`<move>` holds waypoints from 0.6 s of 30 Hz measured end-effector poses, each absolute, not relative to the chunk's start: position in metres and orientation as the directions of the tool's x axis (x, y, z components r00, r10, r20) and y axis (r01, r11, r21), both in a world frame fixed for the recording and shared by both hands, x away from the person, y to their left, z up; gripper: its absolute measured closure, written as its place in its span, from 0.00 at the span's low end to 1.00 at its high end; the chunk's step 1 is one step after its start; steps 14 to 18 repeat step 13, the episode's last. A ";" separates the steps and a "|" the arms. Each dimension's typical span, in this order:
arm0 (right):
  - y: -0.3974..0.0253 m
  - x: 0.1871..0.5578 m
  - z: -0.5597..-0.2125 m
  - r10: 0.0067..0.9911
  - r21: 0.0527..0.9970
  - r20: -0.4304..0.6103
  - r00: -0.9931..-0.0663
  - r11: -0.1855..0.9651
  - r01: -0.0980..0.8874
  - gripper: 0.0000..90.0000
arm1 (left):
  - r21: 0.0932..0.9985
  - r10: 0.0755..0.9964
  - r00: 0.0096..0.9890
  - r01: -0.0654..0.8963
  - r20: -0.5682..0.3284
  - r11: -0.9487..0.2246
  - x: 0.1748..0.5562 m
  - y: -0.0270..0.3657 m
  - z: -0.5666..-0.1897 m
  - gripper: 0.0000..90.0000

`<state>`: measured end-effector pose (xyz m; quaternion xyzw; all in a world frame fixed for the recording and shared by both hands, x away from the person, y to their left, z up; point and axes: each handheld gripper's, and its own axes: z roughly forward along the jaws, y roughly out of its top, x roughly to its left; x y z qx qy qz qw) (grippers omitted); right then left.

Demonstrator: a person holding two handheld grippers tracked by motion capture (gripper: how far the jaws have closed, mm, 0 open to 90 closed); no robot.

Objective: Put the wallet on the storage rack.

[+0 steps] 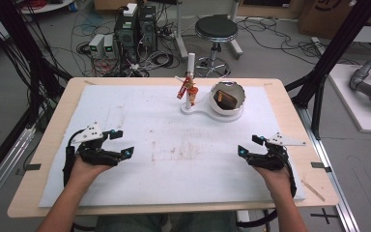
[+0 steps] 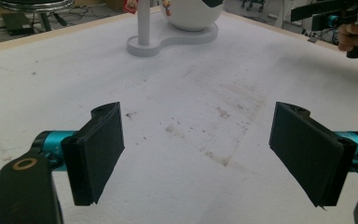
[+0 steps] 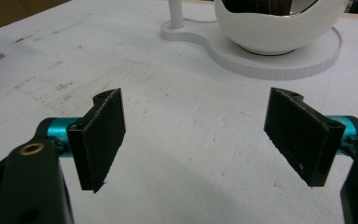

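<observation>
Cables, computer boxes and a black stool (image 1: 216, 29) crowd the floor along the top of the high view, beyond a wooden table (image 1: 53, 125) covered by a stained white mat (image 1: 174, 145). We hold our left gripper (image 1: 121, 143) at the lower left of the mat and our right gripper (image 1: 246, 145) at the lower right. Both stand with their jaws spread wide and nothing between them, as each gripper view confirms.

Nearest to them, in the upper middle of the high view, sits a white stand (image 1: 200, 110) with an upright post (image 1: 191, 72). A red and yellow trinket (image 1: 187, 88) hangs against that post, and a white egg-shaped bowl (image 1: 228, 99) on the stand holds something brown that we cannot identify.

We judge the work as not yet begun: nothing is grasped or touched. The stand lies well apart from both grippers, above and between them. In the right gripper view the bowl (image 3: 279, 28) looms at the upper right, so that gripper seems the better placed to reach it.
</observation>
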<state>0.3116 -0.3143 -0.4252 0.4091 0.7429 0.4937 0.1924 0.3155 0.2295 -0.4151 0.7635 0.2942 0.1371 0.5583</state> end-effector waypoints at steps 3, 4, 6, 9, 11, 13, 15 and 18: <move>-0.317 0.312 -0.426 0.797 0.890 0.123 -0.591 0.175 0.421 0.23 | 0.928 0.610 0.783 0.310 -0.125 -0.207 0.317 0.229 -0.418 0.20; -0.318 0.312 -0.427 0.798 0.889 0.125 -0.590 0.174 0.424 0.23 | 0.927 0.609 0.784 0.310 -0.123 -0.211 0.318 0.229 -0.418 0.20; -0.319 0.312 -0.428 0.802 0.890 0.125 -0.585 0.171 0.424 0.23 | 0.925 0.608 0.784 0.314 -0.126 -0.214 0.318 0.229 -0.419 0.20; -0.320 0.312 -0.427 0.804 0.892 0.123 -0.581 0.167 0.421 0.23 | 0.924 0.608 0.782 0.324 -0.140 -0.204 0.319 0.231 -0.419 0.20; -0.319 0.312 -0.426 0.806 0.891 0.124 -0.578 0.166 0.422 0.23 | 0.924 0.607 0.781 0.327 -0.146 -0.199 0.319 0.233 -0.420 0.20; -0.318 0.312 -0.425 0.806 0.893 0.119 -0.580 0.168 0.418 0.23 | 0.924 0.610 0.778 0.328 -0.148 -0.195 0.320 0.234 -0.421 0.20; -0.318 0.312 -0.425 0.806 0.893 0.119 -0.580 0.168 0.418 0.23 | 0.924 0.610 0.778 0.328 -0.148 -0.195 0.320 0.234 -0.421 0.20; -0.318 0.312 -0.425 0.806 0.893 0.119 -0.580 0.168 0.418 0.23 | 0.924 0.610 0.778 0.328 -0.148 -0.195 0.320 0.234 -0.421 0.20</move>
